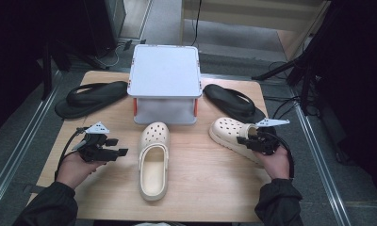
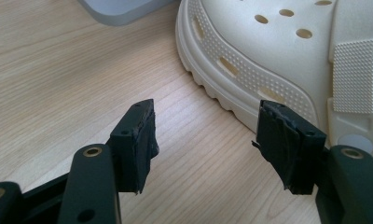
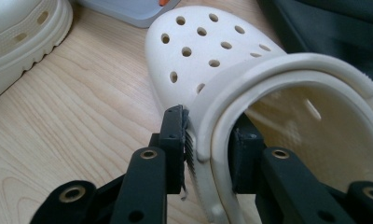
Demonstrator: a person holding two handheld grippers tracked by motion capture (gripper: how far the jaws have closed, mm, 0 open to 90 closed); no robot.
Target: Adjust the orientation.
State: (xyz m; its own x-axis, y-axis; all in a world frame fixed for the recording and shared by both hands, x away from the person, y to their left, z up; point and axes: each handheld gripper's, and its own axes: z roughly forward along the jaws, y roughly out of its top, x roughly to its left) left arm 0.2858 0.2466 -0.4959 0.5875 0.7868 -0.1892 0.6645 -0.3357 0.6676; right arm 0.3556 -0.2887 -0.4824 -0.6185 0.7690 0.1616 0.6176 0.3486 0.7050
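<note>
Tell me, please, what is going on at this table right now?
A person works with two handheld grippers among shoes on a wooden table. The right gripper is clamped on the side wall of the right cream clog. The left gripper is open beside the middle cream clog, not touching it. Two black sandals flank a grey stand.

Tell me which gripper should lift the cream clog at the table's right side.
Right. The right gripper already has its jaws clamped over the rim of the right clog. The left gripper hangs open beside the middle clog, far from it.
</note>
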